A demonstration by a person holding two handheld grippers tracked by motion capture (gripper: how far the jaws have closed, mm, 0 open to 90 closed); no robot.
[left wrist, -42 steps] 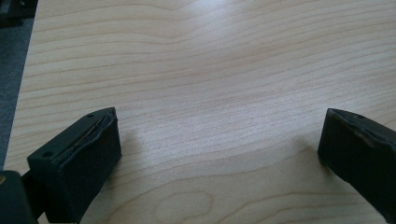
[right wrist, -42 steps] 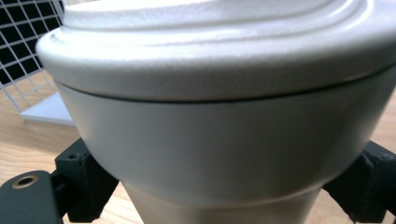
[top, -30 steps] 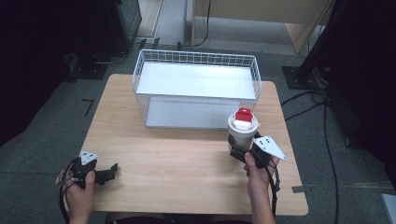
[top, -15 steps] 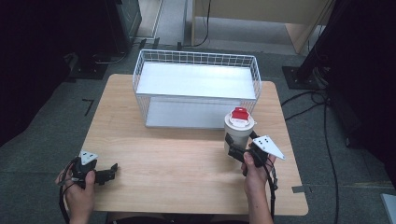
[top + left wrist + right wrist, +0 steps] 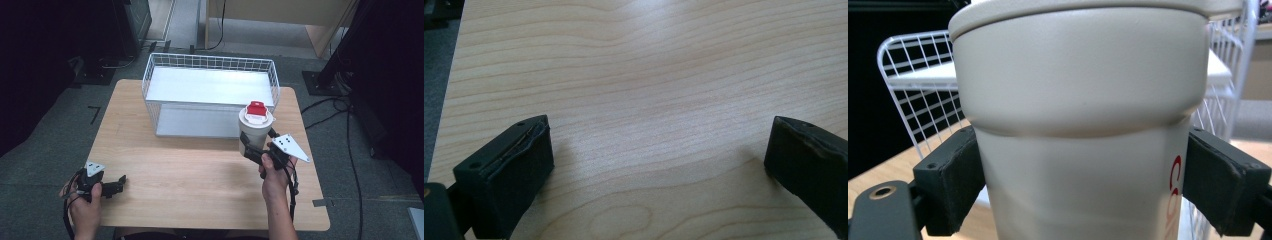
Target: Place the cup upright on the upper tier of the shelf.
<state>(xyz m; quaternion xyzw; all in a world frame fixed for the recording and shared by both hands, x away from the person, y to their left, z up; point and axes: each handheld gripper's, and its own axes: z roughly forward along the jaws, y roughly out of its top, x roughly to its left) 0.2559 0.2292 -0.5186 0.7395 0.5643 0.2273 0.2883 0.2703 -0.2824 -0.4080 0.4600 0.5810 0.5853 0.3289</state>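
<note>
The cup [image 5: 255,128] stood upright at right of centre, red lid up, long axis vertical. The right gripper [image 5: 256,149] clamped its fingers on it. The left gripper [image 5: 659,165], lower left, was spread wide over bare table [image 5: 190,170].

The cup [image 5: 255,129] is a cream, off-white tumbler with a wider lid band around its top and a narrower body tapering below; a red flip cap sits on the flat lid, seen from the high view; red lettering runs up the body's right side in the right gripper view [image 5: 1083,125], cut off at the frame edge; it stands upright, at the right of the surface, just in front of the near right corner of the white wire basket [image 5: 210,67]; the right tool [image 5: 253,148] clasps its lower body, a black jaw pressed against each side; whether its base touches the surface cannot be told.
</note>
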